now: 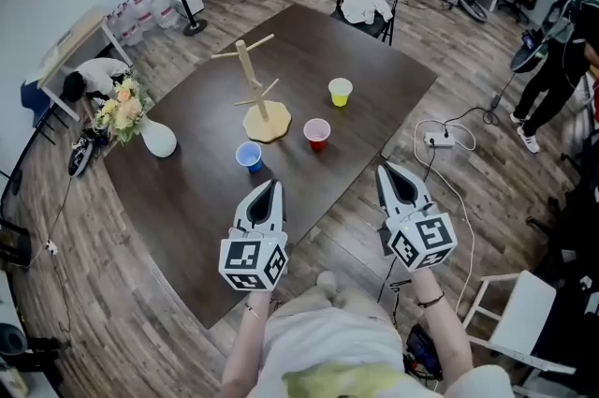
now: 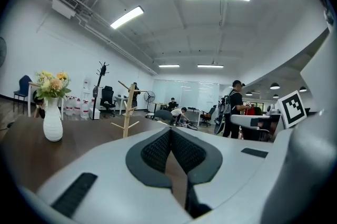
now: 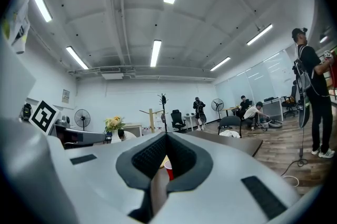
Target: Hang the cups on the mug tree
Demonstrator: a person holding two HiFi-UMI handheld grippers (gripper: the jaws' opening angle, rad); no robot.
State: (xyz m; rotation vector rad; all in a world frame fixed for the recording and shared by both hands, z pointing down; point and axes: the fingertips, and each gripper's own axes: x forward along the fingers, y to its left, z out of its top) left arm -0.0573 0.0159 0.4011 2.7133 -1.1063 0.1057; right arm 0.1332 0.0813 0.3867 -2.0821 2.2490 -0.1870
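Note:
A wooden mug tree (image 1: pixel 255 95) stands on the dark table (image 1: pixel 187 199), all its pegs bare. Three cups sit upright on the table near it: yellow (image 1: pixel 340 92), red (image 1: pixel 317 134) and blue (image 1: pixel 249 156). My left gripper (image 1: pixel 272 185) hovers over the table's near part, just behind the blue cup, shut and empty. My right gripper (image 1: pixel 385 169) is shut and empty too, held past the table's near right edge. In the left gripper view the mug tree (image 2: pixel 127 111) shows far ahead. A sliver of the red cup (image 3: pixel 168 169) peeks behind the jaws in the right gripper view.
A white vase of flowers (image 1: pixel 154 136) stands at the table's left corner. A black chair with cloth on it (image 1: pixel 370 1) is at the far side. A power strip with cables (image 1: pixel 440 140) lies on the floor to the right, and a person (image 1: pixel 562 68) stands beyond it.

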